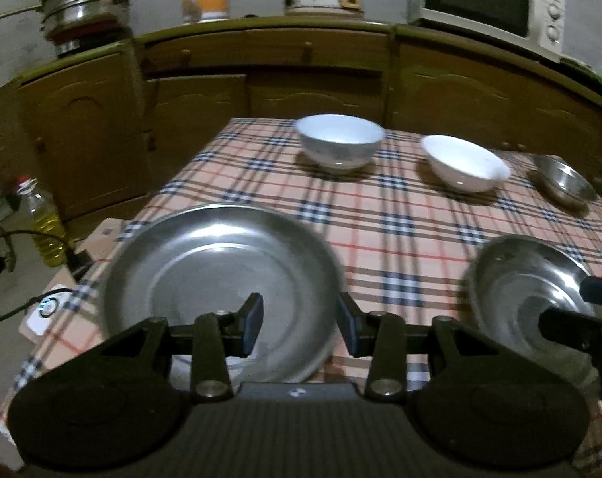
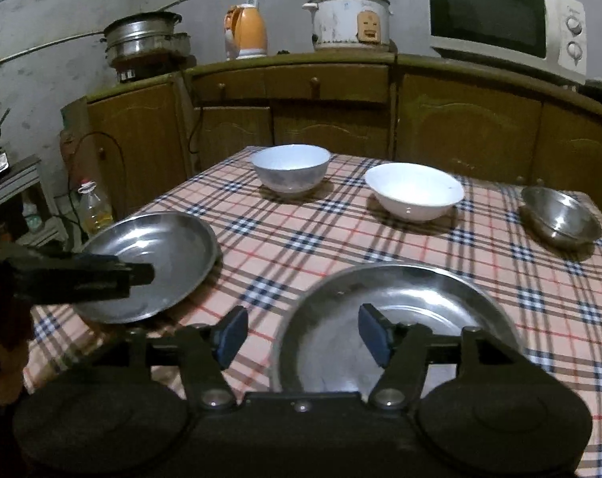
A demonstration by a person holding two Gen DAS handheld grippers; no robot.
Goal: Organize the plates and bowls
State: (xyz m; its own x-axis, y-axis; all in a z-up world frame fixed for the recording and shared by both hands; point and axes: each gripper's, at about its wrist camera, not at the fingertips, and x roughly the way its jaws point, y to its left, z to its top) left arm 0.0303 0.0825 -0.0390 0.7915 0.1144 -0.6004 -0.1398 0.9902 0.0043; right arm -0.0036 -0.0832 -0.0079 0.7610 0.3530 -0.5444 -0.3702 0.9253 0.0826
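Where two steel plates [image 2: 396,318] flank checked cloth [image 2: 293,239], bare middle.

Beyond your table you have a long run of brown wooden cabinets [image 2: 333,119] against the far wall. On its top, from left to right, you see stacked steel pots [image 2: 141,40] on a burner, an orange electric kettle [image 2: 247,34], a worn white rice cooker [image 2: 350,20] and a white microwave [image 2: 504,20]. Down at the near left, on the floor, stands a bottle of cooking oil [image 1: 44,223], with black cables beside it.
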